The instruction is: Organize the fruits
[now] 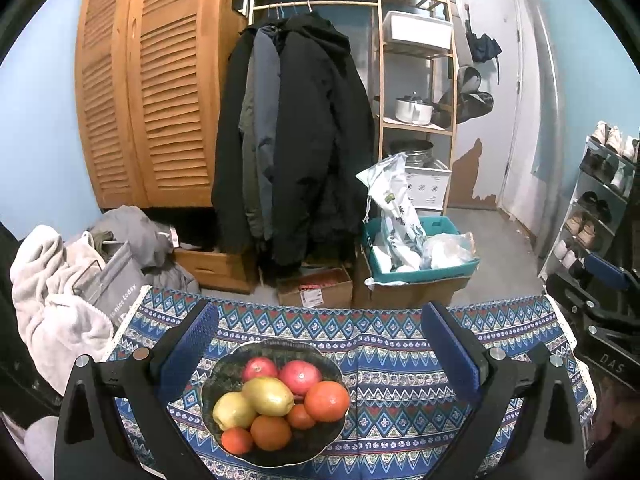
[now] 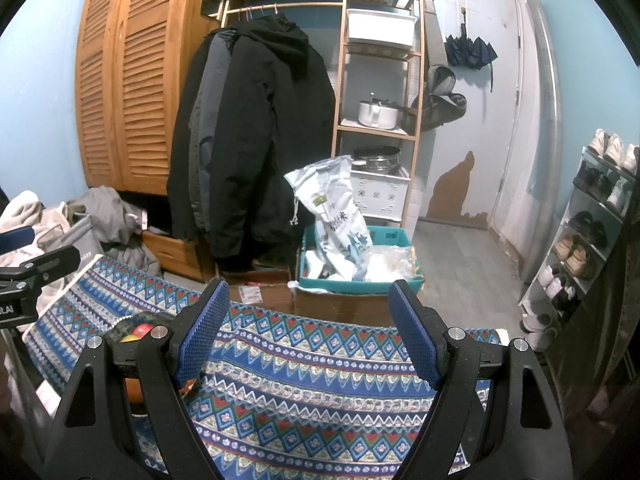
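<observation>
A dark bowl sits on the blue patterned cloth. It holds two red apples, two yellow pears and several oranges. My left gripper hovers open just above and behind the bowl, its blue pads wide apart on either side with nothing between them. In the right wrist view my right gripper stands open over bare cloth, to the right of the bowl, which is mostly hidden behind its left finger. The other gripper's body shows at the far left edge.
Beyond the table's far edge stand cardboard boxes, a teal bin with bags, hanging coats, a wooden shelf rack and a louvred wardrobe. Laundry piles at the left, a shoe rack at the right.
</observation>
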Demonstrator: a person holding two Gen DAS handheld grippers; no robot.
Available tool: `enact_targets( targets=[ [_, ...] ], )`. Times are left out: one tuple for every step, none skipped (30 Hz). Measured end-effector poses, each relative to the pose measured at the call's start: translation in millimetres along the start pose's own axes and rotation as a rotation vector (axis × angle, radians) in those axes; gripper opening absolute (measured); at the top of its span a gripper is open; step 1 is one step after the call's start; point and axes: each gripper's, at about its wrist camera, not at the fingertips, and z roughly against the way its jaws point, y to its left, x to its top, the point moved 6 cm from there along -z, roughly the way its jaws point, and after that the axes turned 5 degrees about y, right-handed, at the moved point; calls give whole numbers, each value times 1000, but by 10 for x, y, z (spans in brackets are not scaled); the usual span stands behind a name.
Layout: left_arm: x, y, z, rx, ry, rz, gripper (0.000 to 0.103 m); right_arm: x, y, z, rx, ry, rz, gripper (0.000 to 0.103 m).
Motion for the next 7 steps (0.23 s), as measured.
enact_targets(
  targets=[
    [8,-5,2,0,-1,-1,102,0,1,1,0,0,0,80],
    [10,-11,3,1,-3,-3,102,0,6,1,0,-1,0,80],
    [10,-13,3,0,-4,-4,102,1,-3,-1,0,0,1,80],
    [9,-12,-4,-2,-4,-4,102,0,2,-2,0,0,1,80],
    [9,-14,-6,-3,-3,-2,102,-2,5,-2,-1,1,1,80],
    [6,-15,-7,-4,-2,-2,102,1,-2,-1,0,0,1,80],
    [3,-19,-12,-8,1,-2,102,1,2,-1,0,1,1,80]
  ],
)
